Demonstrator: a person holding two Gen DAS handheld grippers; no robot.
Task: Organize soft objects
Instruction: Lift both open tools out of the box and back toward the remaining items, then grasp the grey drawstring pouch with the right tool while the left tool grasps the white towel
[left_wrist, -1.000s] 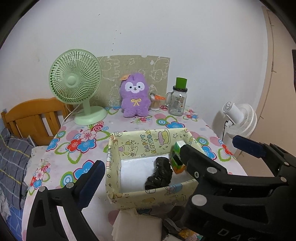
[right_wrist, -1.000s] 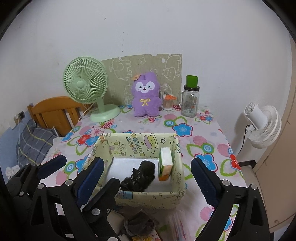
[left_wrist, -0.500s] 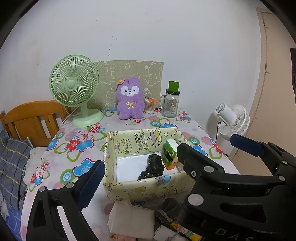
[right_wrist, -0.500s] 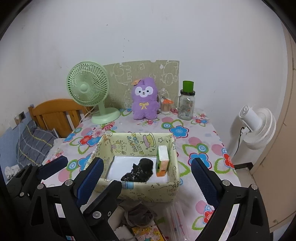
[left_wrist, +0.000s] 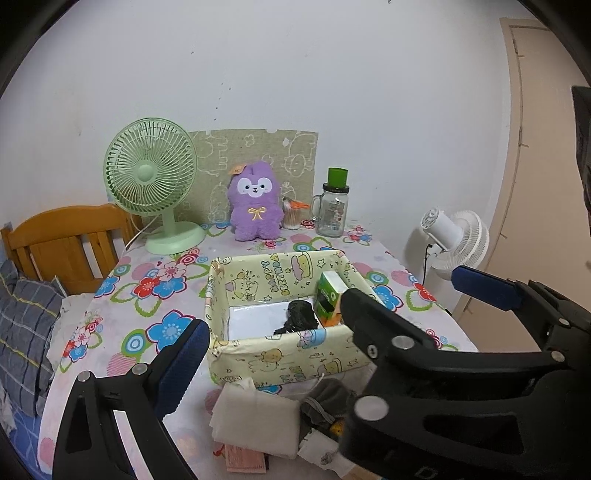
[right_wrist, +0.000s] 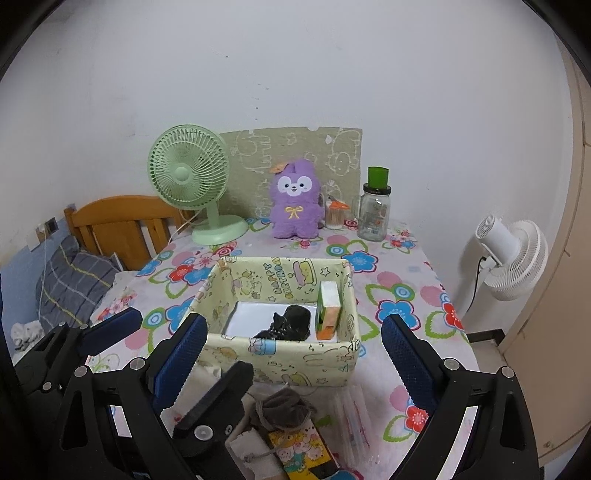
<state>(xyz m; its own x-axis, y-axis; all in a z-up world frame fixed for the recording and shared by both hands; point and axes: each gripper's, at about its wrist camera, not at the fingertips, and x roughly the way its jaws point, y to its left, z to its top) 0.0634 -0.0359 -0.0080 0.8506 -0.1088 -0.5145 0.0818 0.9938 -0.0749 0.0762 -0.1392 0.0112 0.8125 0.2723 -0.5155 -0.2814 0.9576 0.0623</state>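
A yellow cartoon-print box (left_wrist: 284, 354) sits mid-table and holds a black soft item (left_wrist: 299, 317) and a green-and-orange carton (left_wrist: 328, 299). In front of it lie a white folded cloth (left_wrist: 255, 417), a grey drawstring pouch (left_wrist: 325, 402) and a pink cloth (left_wrist: 243, 458). A purple plush (left_wrist: 255, 206) stands at the back. My left gripper (left_wrist: 284, 332) is open and empty, short of the box. My right gripper (right_wrist: 293, 325) is open and empty too. Its left finger crosses in front of the left gripper's right finger, hiding it in the left wrist view.
A green desk fan (left_wrist: 151, 173) and a glass jar with a green lid (left_wrist: 332, 210) stand at the back. A white floor fan (left_wrist: 458, 236) is off the table's right edge, a wooden headboard (left_wrist: 62, 236) to the left. A cartoon packet (right_wrist: 299, 450) and clear bag (right_wrist: 354, 417) lie near.
Both grippers have drawn back from the box, so it looks smaller and the cloths and pouch in front of it have come into view. Both stay open.
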